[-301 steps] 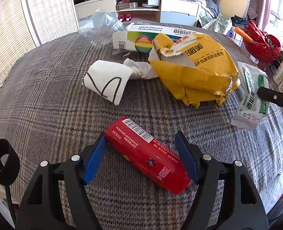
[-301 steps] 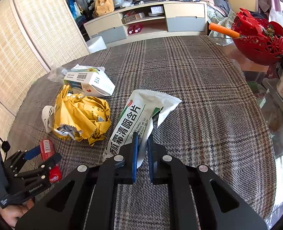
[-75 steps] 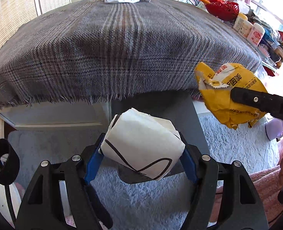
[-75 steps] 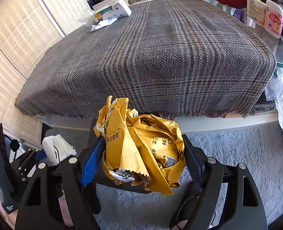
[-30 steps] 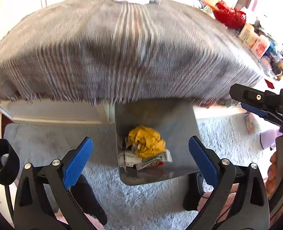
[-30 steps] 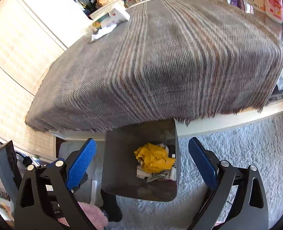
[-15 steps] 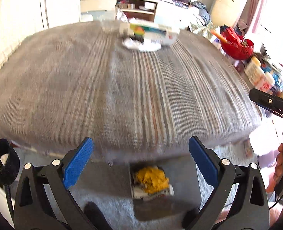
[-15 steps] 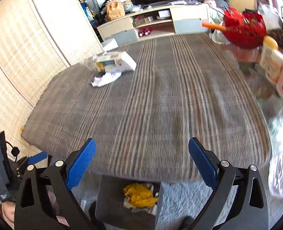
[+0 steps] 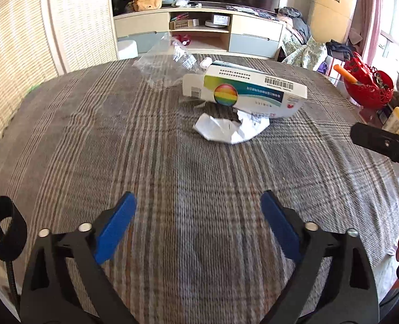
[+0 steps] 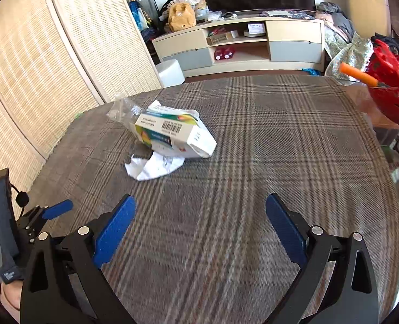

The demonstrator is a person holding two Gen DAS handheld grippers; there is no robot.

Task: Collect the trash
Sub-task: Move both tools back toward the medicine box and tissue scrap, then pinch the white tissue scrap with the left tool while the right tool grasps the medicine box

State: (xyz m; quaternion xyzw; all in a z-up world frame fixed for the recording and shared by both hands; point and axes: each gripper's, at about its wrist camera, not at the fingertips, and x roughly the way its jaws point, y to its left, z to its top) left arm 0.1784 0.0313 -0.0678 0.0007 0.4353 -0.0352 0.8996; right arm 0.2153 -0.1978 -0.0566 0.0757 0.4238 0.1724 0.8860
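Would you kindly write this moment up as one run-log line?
left claw: open, empty, closing slightly | right claw: open, empty | left on blanket: box, paper, plastic bag

Only a barcode shows on the box (image 9: pixel 256 91); its print is unreadable.

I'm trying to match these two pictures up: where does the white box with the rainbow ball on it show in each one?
Left wrist view: the box lies upper centre, a little right, resting on crumpled white paper.
Right wrist view: the box lies left of centre, barcode side up, over the same paper.
Shared landmark: the red basket at the right edge in both.
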